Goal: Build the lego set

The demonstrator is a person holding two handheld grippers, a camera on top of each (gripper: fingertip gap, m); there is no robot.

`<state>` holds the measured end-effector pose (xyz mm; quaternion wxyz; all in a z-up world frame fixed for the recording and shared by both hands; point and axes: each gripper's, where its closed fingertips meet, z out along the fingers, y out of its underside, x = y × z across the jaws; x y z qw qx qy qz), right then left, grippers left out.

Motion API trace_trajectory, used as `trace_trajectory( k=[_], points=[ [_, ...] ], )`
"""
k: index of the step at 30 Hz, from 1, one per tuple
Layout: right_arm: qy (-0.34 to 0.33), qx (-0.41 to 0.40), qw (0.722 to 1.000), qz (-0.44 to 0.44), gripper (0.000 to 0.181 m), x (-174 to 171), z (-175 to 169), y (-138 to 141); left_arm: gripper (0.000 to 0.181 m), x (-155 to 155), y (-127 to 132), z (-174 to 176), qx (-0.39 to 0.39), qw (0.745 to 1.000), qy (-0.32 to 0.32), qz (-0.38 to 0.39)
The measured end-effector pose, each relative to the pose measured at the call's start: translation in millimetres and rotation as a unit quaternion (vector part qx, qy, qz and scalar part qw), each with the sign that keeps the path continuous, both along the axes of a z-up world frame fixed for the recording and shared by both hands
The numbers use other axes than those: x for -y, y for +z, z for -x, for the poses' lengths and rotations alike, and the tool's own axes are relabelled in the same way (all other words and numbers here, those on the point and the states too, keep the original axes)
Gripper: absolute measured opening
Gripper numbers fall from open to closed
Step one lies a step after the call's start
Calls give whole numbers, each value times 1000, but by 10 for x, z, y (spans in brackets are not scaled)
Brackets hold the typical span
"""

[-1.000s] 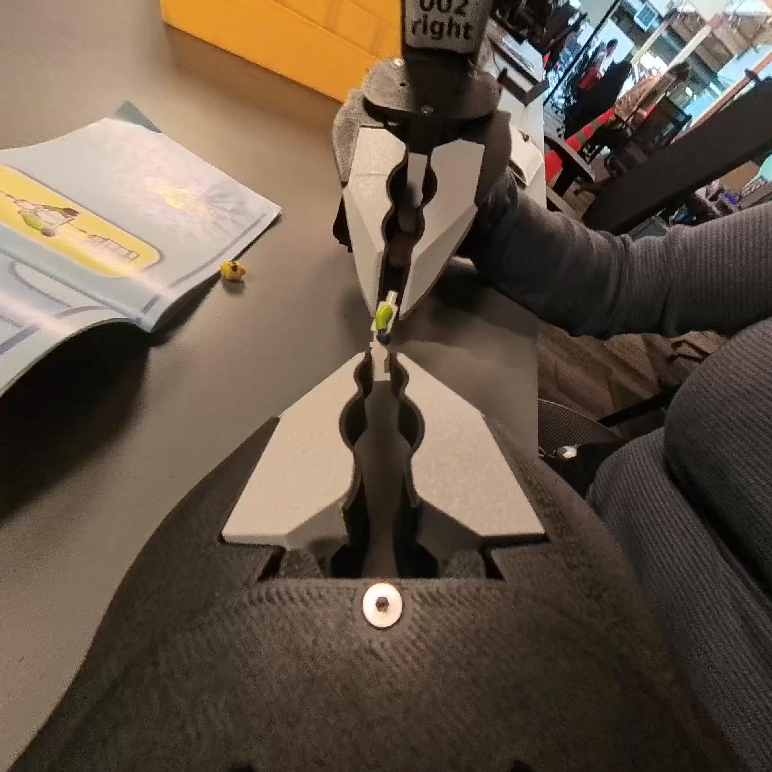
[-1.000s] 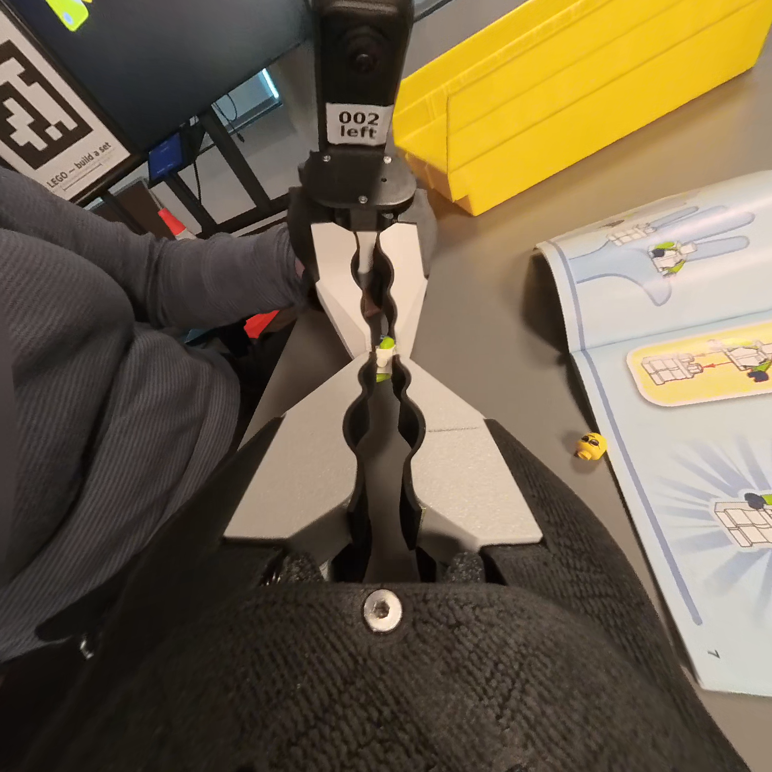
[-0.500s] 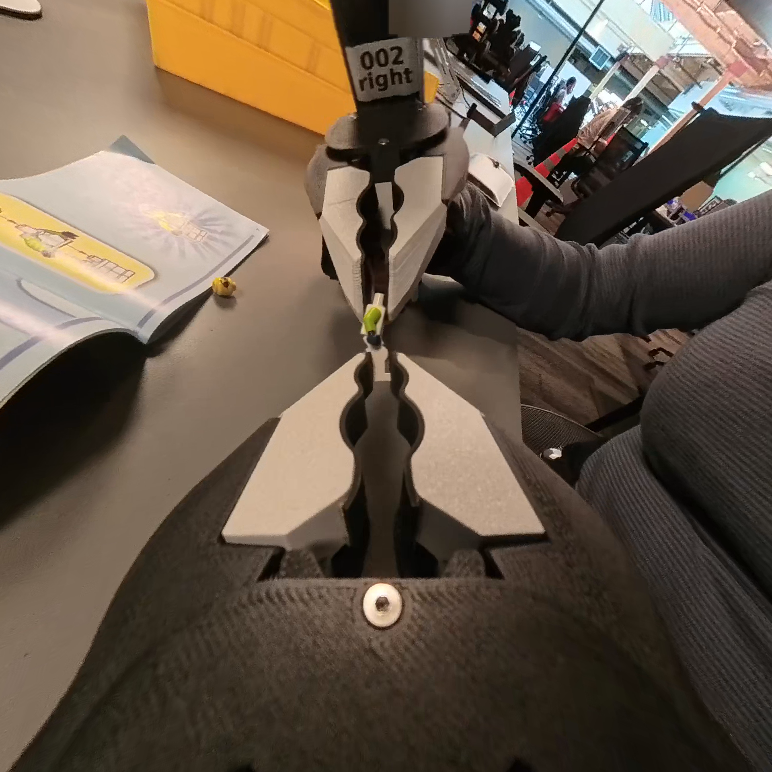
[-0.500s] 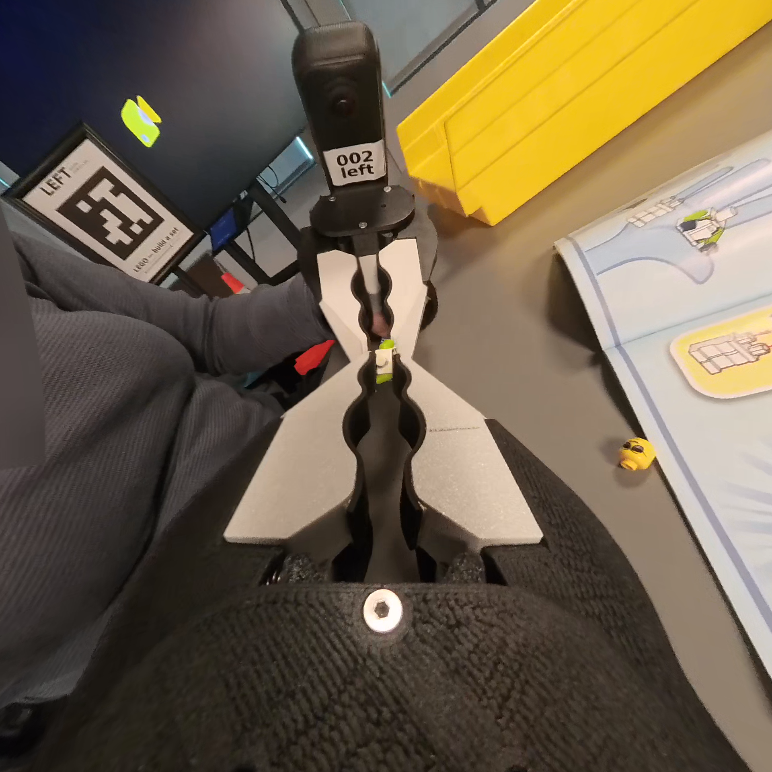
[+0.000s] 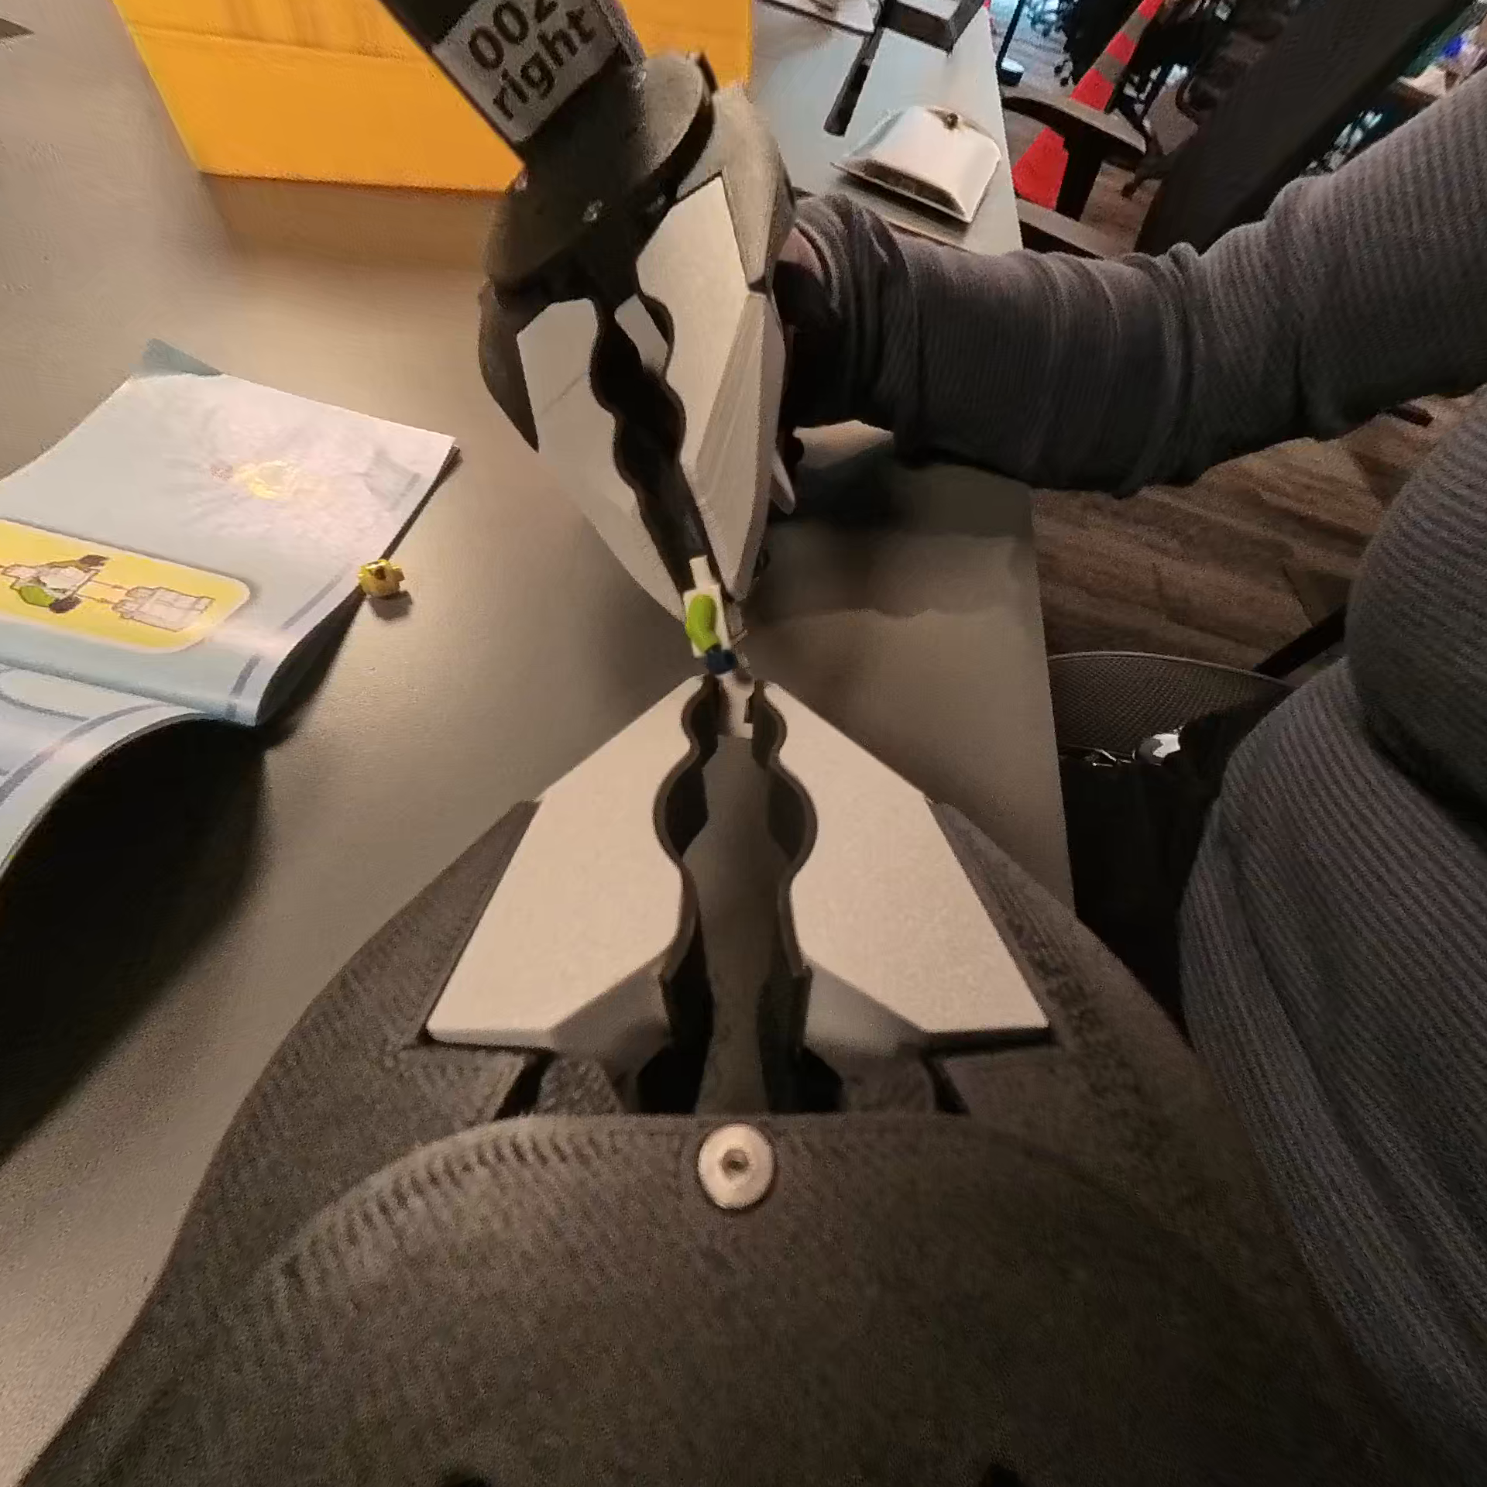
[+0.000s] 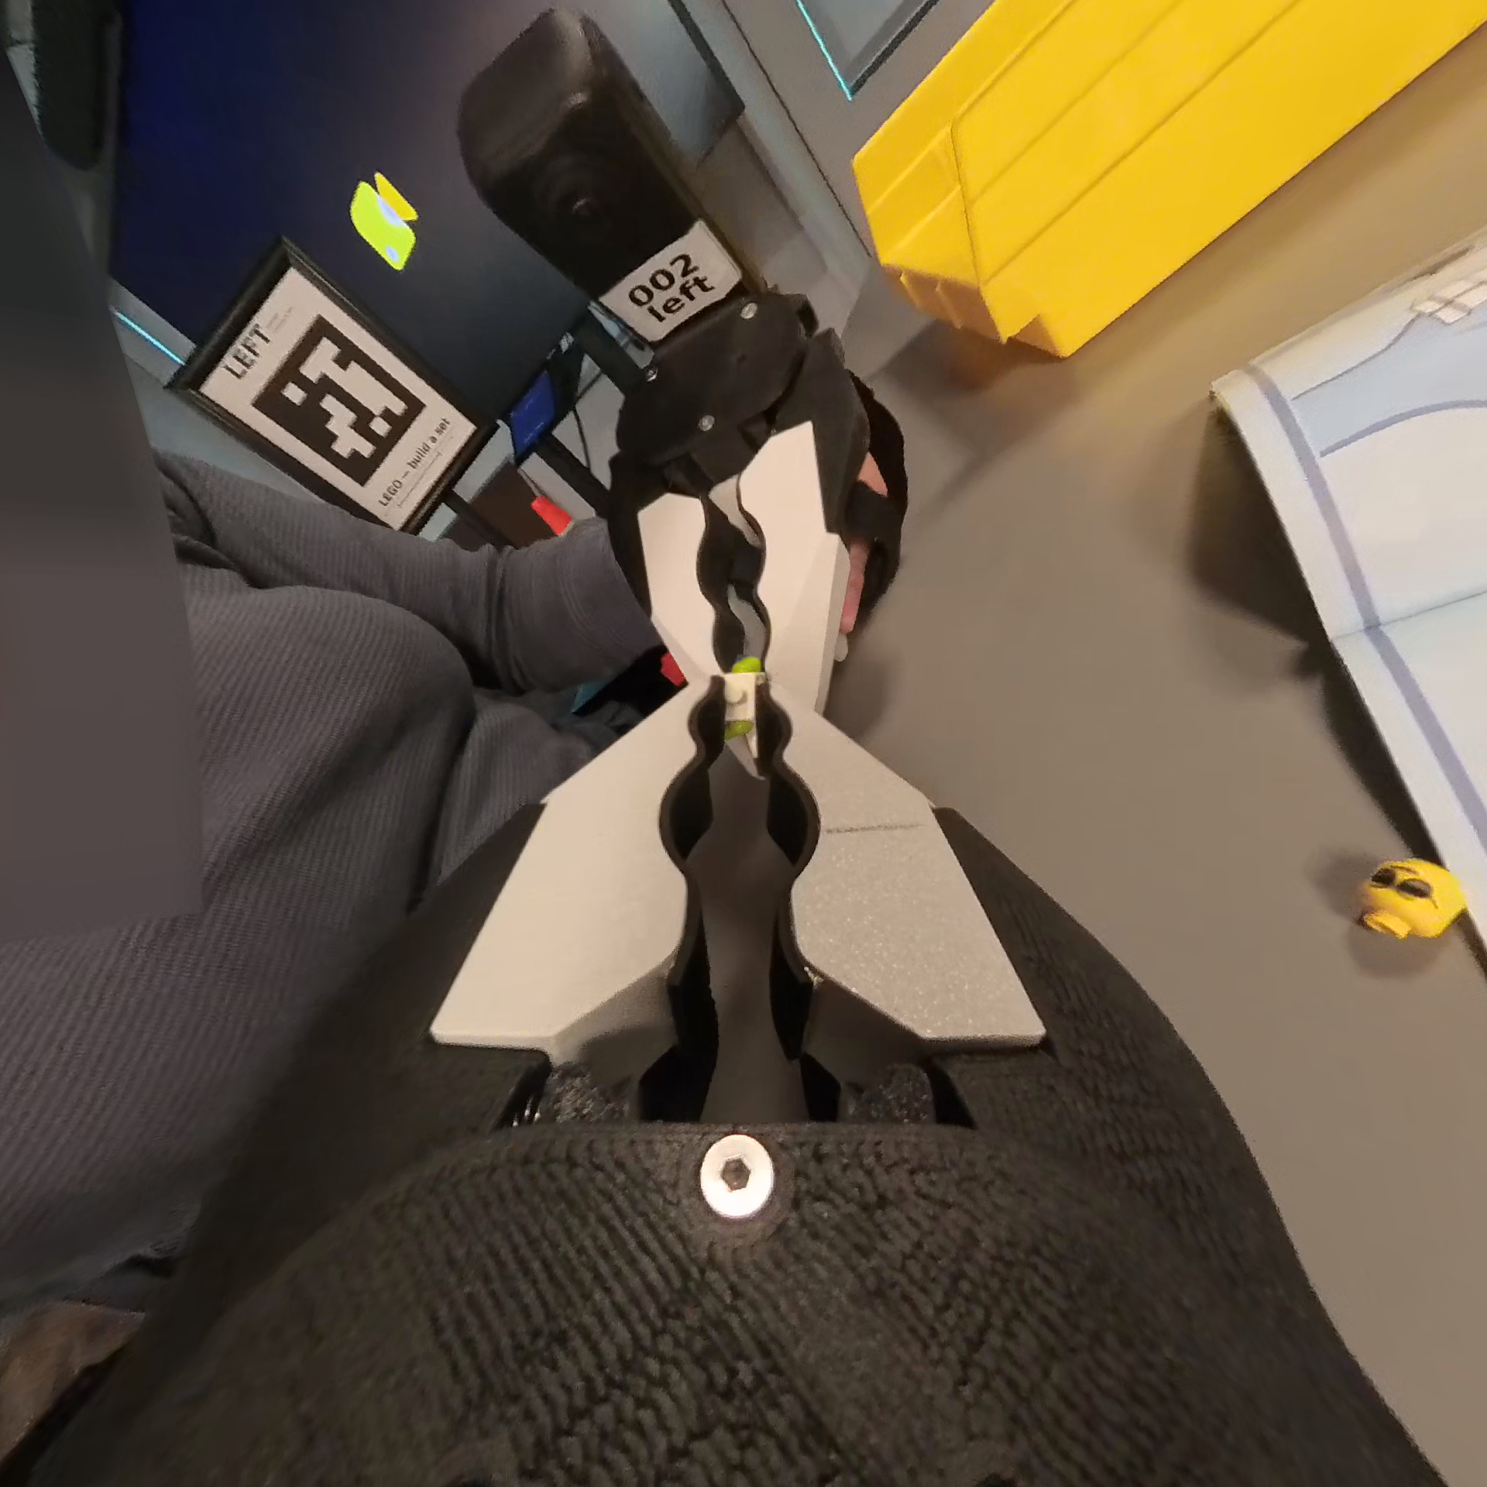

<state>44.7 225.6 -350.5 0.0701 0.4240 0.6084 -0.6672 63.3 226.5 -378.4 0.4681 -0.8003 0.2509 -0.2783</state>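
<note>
While the two grippers meet tip to tip above the table's near edge, the left gripper is pinched narrow on a small white leg piece, and the right gripper is pinched on the white torso with its lime green arm. Compared with half a second ago, the right gripper has tilted over, so it now comes at the joint on a slant rather than straight on, and both views have drawn closer. The torso and the leg piece touch at the tips; whether they are fully seated I cannot tell. To my eye this is the pressing-together step of the little figure. Farther out on the grey table, the yellow head lies loose just beside the open instruction booklet, likely next to go on. A yellow bin stands beyond.
</note>
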Motion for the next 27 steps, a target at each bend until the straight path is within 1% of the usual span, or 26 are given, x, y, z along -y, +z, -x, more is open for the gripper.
trace_trajectory(
  k=[2,6,13,27],
  points=[
    [-5,-12,1000,-7,6,-6,1,7,4,-5,3,2,0,1000,2,-1],
    [-28,-39,999,-2,5,-61,42,74,5,-38,77,49,36,999,15,-5],
    [-8,-37,999,5,5,-71,-15,85,5,-15,152,40,62,998,2,-17],
    [13,-41,999,-12,6,1,-69,55,4,27,100,-24,44,999,-26,-8]
  ],
)
